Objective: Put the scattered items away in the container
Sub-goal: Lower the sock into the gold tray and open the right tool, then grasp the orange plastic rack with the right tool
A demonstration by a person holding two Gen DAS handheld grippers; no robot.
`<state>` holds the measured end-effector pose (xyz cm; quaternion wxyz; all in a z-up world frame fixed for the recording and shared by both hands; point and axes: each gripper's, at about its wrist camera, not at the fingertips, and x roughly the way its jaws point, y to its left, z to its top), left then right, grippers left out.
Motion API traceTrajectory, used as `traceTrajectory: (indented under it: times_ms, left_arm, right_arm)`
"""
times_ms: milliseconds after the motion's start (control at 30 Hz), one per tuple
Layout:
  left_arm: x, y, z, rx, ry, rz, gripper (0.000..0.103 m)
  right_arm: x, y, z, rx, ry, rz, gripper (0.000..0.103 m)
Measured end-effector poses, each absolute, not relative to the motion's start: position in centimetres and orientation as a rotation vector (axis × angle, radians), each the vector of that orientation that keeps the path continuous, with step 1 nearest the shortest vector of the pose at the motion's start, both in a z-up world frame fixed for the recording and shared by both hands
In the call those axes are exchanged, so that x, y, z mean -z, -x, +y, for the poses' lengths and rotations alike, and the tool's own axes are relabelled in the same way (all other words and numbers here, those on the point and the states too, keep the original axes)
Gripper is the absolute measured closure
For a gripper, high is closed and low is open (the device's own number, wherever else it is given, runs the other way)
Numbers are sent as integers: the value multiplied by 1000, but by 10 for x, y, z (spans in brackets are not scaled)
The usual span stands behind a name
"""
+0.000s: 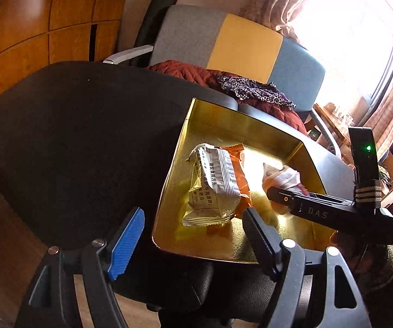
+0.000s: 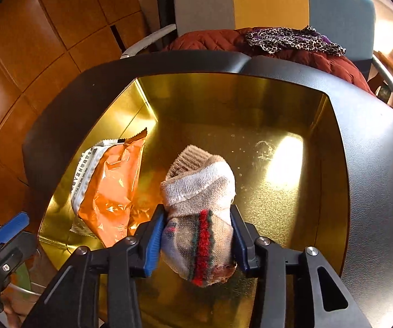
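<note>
Sock point(image 2: 199, 218) between right gripper point(image 2: 197, 235) pads, beside orange packet point(image 2: 111, 188), gold tin point(image 2: 223, 101)

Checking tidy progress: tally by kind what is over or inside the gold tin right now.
Snack packets: 1, the orange packet lying in the gold tin.
Socks: 1, the rolled sock between the right gripper's jaws above the tin floor.
Total: 2

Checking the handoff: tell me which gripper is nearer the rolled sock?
Right. The right gripper has the rolled sock between its fingers over the gold tin; the left gripper stands open at the tin's near-left edge.
</note>
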<state>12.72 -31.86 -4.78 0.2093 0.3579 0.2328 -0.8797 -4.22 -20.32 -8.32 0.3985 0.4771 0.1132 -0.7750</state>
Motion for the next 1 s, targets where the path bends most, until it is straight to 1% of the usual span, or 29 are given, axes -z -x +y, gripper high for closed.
traceTrajectory:
  times_ms: [33,67,100,133,333,467,800,900,1000]
  left_arm:
    - [47,-127,-317,2451,-993,641,27]
    - [46,-127,-315,2454,-993,634,27]
    - [45,-127,-314,2458,-994,633,27]
    - [45,-127,-312,2462,-995,634,27]
    - [36,-124,-296,2510,-1003,601,27]
    - [30,-116,-282,2554,-1018,574,27]
    - [19,-72,-219,2692,-1125,454,27]
    - [18,-59,-195,2737,-1171,402,27]
    - [18,-48,-173,2773,-1208,359,27]
  right_arm:
    - [81,42,-200,1966,-1202,275,56]
    - [80,42,-199,1970,-1193,262,52]
    - [78,42,-197,1972,-1185,247,45]
    - [74,42,-194,1973,-1180,229,45]
    - [46,40,-148,2039,-1089,133,45]
    - [36,56,-83,2171,-1069,80,45]
    - [37,141,150,2687,-1216,-16,45]
    - [43,162,192,2701,-1276,-101,47]
    - [51,168,199,2573,-1286,-153,49]
